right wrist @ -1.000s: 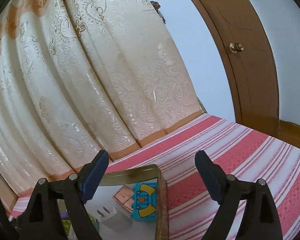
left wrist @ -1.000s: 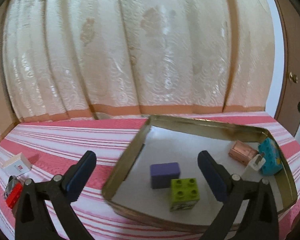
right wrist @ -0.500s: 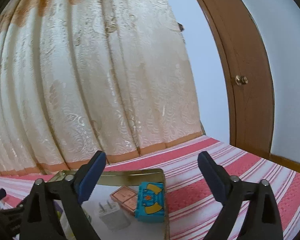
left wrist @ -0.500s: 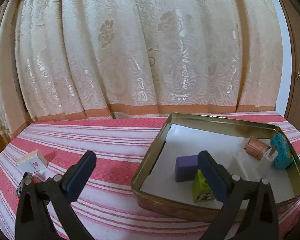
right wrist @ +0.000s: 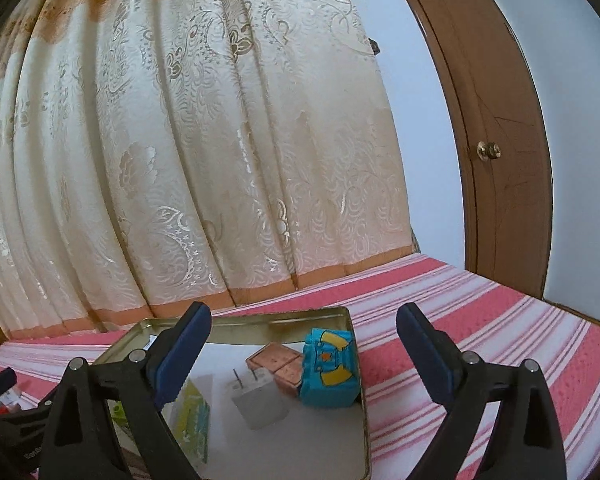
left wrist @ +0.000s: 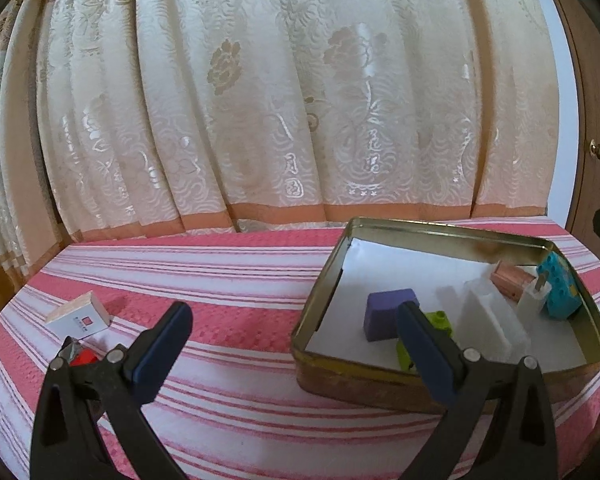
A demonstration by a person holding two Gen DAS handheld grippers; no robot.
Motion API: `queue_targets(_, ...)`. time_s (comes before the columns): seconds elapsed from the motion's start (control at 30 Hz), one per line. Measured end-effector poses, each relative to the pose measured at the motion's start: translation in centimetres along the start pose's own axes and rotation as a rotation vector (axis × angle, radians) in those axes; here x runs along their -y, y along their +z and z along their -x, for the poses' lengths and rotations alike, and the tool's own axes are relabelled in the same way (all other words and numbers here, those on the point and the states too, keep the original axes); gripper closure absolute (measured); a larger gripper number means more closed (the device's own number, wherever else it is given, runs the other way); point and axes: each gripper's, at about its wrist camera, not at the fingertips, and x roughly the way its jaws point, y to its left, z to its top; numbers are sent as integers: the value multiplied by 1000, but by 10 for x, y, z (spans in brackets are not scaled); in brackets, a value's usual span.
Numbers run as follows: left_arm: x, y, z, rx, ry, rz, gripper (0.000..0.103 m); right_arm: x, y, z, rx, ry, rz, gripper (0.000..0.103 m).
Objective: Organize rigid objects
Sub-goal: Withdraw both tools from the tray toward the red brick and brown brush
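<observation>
A gold metal tin (left wrist: 440, 230) sits on the pink striped cloth at the right. In it lie a purple block (left wrist: 388, 312), a green brick (left wrist: 436, 322), a clear plastic piece (left wrist: 488, 320), a white charger plug (left wrist: 534, 296), a copper box (left wrist: 508, 280) and a blue toy block (left wrist: 560, 284). My left gripper (left wrist: 296, 344) is open and empty, just left of the tin's near corner. My right gripper (right wrist: 304, 344) is open and empty above the tin (right wrist: 260, 316), over the plug (right wrist: 260, 398), copper box (right wrist: 276, 362) and blue block (right wrist: 330, 366).
A small white box (left wrist: 78, 316) and a red and silver object (left wrist: 78, 354) lie on the cloth at the left. A cream curtain (left wrist: 280, 100) hangs behind the table. A wooden door (right wrist: 496, 140) stands at the right.
Both grippers have drawn back and tilted up. The left one has shifted left, so the tin now lies further right in its view. Both stay open.
</observation>
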Motion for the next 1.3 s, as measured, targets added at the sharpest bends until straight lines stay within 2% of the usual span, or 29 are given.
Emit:
queue_targets(0.33, -14, -5, 9, 5, -15, 14, 0, -15, -5, 25, 42, 18, 9, 8)
queue_targets(0.8, -26, -9, 12, -13, -33, 20, 0, -37, -13, 33, 0, 81, 28, 8)
queue_targets(1.03, -57, -14, 8, -46, -11, 35, 0, -65, -22, 36, -51, 152, 52, 8)
queue_targets(1.3, -112, -20, 5, -88, 36, 63, 0, -124, -38, 43, -114, 268, 142, 8)
